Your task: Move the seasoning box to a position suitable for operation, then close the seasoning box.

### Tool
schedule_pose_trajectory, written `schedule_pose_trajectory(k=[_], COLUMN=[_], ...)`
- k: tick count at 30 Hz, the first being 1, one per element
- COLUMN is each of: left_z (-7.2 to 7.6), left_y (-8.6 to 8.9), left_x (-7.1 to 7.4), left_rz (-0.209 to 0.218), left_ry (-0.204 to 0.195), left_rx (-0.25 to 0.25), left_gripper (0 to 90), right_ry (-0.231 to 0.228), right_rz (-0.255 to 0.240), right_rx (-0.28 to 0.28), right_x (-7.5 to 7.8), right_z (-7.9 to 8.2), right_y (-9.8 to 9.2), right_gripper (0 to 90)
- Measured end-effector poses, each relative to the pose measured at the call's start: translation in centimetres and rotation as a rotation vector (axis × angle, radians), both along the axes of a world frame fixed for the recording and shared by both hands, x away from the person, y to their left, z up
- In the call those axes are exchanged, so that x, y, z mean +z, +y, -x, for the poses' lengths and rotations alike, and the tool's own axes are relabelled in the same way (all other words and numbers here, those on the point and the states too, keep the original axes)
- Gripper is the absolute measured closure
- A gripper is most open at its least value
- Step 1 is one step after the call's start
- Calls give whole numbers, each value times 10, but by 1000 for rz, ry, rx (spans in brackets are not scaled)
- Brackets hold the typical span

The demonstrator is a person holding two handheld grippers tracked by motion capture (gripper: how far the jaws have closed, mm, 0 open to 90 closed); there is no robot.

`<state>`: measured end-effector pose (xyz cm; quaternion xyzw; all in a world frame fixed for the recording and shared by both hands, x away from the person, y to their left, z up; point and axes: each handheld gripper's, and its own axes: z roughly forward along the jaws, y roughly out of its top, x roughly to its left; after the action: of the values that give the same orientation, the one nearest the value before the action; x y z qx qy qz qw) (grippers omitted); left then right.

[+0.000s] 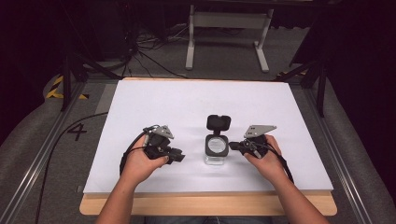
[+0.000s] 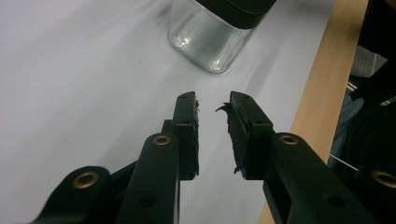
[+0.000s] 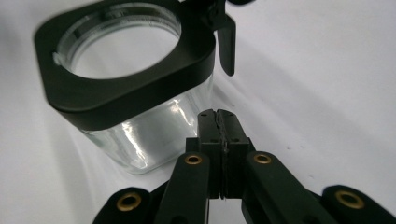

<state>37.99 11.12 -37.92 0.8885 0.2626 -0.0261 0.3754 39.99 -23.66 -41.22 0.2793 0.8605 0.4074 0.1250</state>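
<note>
Glass jar (image 1: 216, 150) stands upright on the white tabletop (image 1: 154, 102), near the person's edge, between the two tools. Square clear body, black collar round the mouth, hinged black lid (image 1: 218, 122) swung open and lying back on the far side. Jar interior: looks empty; in the right gripper view the white tabletop shows straight through the open mouth (image 3: 122, 44).

Right tool (image 1: 235, 146): jaws clenched together on nothing, tips pointing at the jar's right wall. In the right gripper view the closed tips (image 3: 218, 115) sit just beside the glass, below the collar; cannot tell whether they touch it. Latch tab of the lid hinge hangs just above and beyond the tips.

Left tool (image 1: 180, 156): jaws released, a narrow gap between them, nothing held. In the left gripper view the jar's lower corner (image 2: 211, 39) lies ahead of the tips (image 2: 213, 105) and slightly to their right, with bare tabletop between. Pad rubber on the jaws looks frayed.

Key relation: jar lies directly between the tools, right tool clearly nearer, left tool apart. Jar's long axis is vertical; the lid lies away from the person, so closing it would mean swinging it toward the person over the mouth.

Judgement: right tool is best placed to steady or nudge the body.
</note>
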Motion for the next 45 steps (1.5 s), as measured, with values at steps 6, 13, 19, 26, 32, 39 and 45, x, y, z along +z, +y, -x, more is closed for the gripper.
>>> schedule_pose_trajectory(k=[6, 13, 19, 26, 32, 39, 45], left_z=[-1, 0, 2, 4, 4, 4, 3], left_y=[-12, -31, -48, -60, -70, -73, -74], left_x=[-1, -6, -12, -19, -24, -27, -29], left_rz=[6, 27, 48, 75, 74, 76, 82], left_ry=[-6, -10, -22, -14, -17, -26, -25], left_rx=[-36, -73, -119, -142, -160, -158, -140], left_gripper=[757, 798, 845, 896, 898, 898, 900], right_ry=[-13, -15, -34, -63, -64, -40, -11], right_rz=[-24, -30, -36, -81, -99, -71, -48], right_rx=[-12, -2, -16, -24, -7, 16, 26], right_x=[22, 50, 74, 99, 114, 116, 113], right_z=[1, -5, -13, -22, -32, -48, -55], right_y=[-9, -13, -17, -16, -2, 22, 32], right_gripper=[900, 900, 900, 900, 900, 900, 900])
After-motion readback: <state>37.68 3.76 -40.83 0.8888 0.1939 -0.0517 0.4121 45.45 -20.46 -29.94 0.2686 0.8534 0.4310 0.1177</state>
